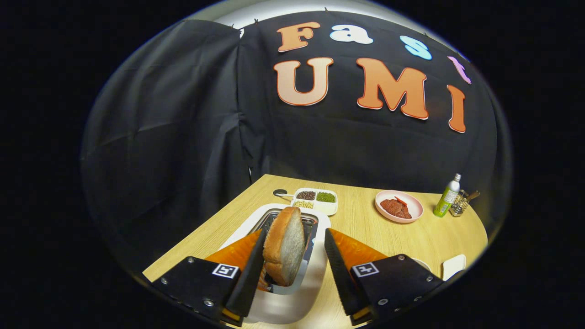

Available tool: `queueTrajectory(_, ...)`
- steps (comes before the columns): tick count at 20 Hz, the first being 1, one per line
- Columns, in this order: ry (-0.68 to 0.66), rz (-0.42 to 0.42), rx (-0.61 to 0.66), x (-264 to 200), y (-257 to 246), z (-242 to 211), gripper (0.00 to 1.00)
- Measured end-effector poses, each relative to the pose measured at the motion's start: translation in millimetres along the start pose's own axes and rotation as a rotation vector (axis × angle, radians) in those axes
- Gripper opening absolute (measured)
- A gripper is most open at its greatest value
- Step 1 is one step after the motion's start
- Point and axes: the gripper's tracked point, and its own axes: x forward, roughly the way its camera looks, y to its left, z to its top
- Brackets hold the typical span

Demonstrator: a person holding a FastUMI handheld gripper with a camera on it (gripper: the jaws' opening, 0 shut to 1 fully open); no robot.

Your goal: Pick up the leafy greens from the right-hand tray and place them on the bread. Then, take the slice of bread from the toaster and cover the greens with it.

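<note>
1. Pale-crumbed bread (285,244) stands on edge in the toaster (292,256), between the fingers of the tongs (292,249); its lower part sits in the slot.
2. The tongs are wide. The left finger lies close along the slice's crust side, and I cannot tell whether it touches; the right finger stands clearly apart from the cut face, so nothing is gripped yet.
3. The slice's long axis runs up and down, leaning slightly. Its broad face looks toward the right finger and a little back at the camera, and its thin edge points ahead, beyond the tongs.
4. Risk: since the left finger is much nearer, closing would likely push the slice sideways against the slot wall before the right finger arrives, bending or tearing it.
5. Risk: soft bread crushes under a hard squeeze, while a light one may let it slip on the way out.
6. Risk: a lift that is not straight could drag the crust on the slot rim.
7. Beyond the tongs on the worktop (365,224) sit a divided dish (317,200), a pink plate (399,206) and a bottle (447,196), all well apart from the toaster.
</note>
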Motion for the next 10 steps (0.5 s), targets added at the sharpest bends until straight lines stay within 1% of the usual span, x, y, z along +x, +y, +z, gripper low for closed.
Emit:
queueTrajectory(1, 0.013, 0.001, 0.003, 2.2, 0.0, -3.2, 0.70)
queueTrajectory(2, 0.025, 0.006, 0.008, 4.6, 0.9, -6.2, 0.62)
queueTrajectory(3, 0.038, 0.006, 0.015, 4.9, 1.2, -10.6, 0.57)
queueTrajectory(4, 0.028, 0.001, 0.014, 5.3, 1.2, -7.0, 0.46)
queueTrajectory(5, 0.025, 0.003, 0.011, 7.4, 0.6, -6.9, 0.42)
queueTrajectory(6, 0.031, 0.009, 0.017, 7.0, 2.8, -8.6, 0.35)
queueTrajectory(7, 0.033, 0.021, 0.027, 6.3, 5.9, -8.2, 0.31)
queueTrajectory(8, 0.036, 0.024, 0.031, 5.4, 7.6, -8.7, 0.21)
queueTrajectory(10, 0.033, 0.030, 0.018, 5.2, 8.2, -6.9, 0.14)
